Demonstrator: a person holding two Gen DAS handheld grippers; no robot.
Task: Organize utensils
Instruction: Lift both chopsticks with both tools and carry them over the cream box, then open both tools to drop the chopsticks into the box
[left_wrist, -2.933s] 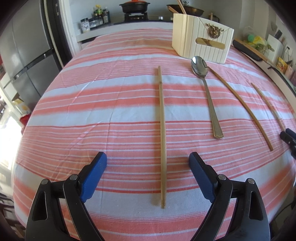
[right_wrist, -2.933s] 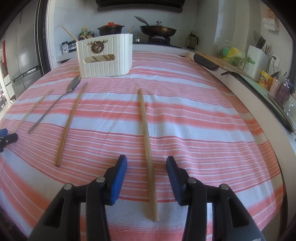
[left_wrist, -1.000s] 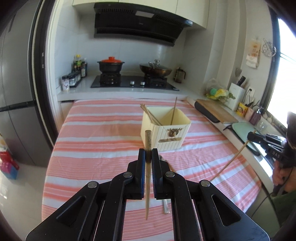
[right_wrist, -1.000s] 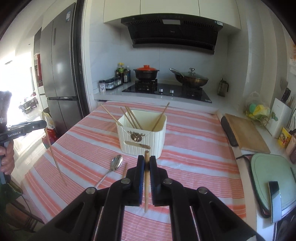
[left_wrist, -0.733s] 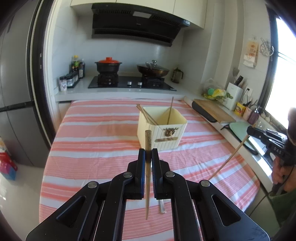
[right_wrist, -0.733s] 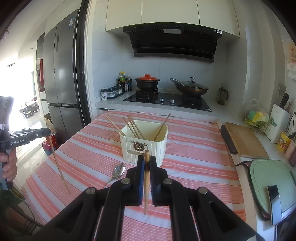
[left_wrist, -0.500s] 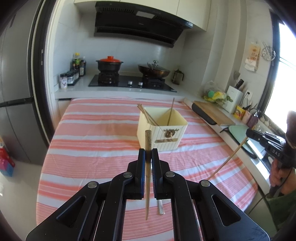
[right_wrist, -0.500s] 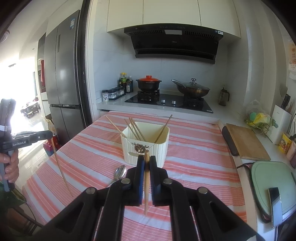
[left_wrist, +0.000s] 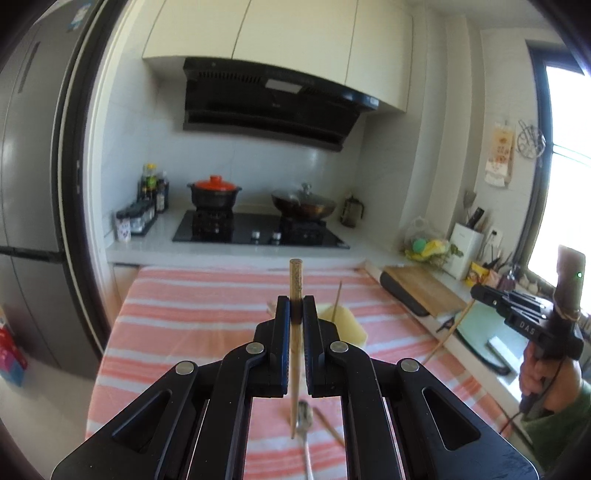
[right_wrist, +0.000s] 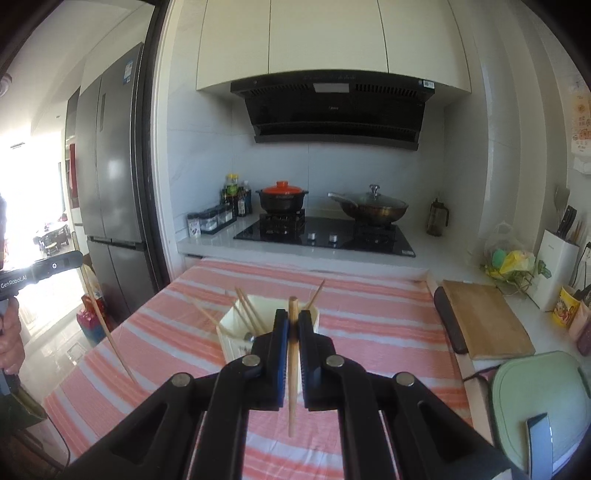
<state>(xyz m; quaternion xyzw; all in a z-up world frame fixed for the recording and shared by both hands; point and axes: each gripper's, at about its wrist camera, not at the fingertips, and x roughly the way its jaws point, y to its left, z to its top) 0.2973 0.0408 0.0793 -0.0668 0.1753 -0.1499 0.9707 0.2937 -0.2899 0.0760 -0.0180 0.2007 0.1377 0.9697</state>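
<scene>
My left gripper (left_wrist: 296, 308) is shut on a wooden chopstick (left_wrist: 295, 280) and holds it upright, high above the striped table. My right gripper (right_wrist: 293, 321) is shut on another wooden chopstick (right_wrist: 292, 369), also upright above the table. The cream utensil box (right_wrist: 231, 338) stands on the table ahead of the right gripper, partly hidden by it, with several chopsticks (right_wrist: 248, 312) in it. In the left wrist view the box (left_wrist: 345, 321) shows just behind the fingers. A metal spoon (left_wrist: 306, 424) and a loose chopstick (left_wrist: 328, 426) lie on the cloth below.
The table carries a pink striped cloth (right_wrist: 369, 310). A wooden cutting board (right_wrist: 484, 321) and a green tray (right_wrist: 539, 398) lie on the counter at the right. The stove (right_wrist: 325, 230) with a pot and a pan is behind the table. A fridge (right_wrist: 107, 184) stands at the left.
Both grippers, each shut on its chopstick, have risen and tilted up, so more of the kitchen wall shows. The utensil box now sits lower, behind the fingers.
</scene>
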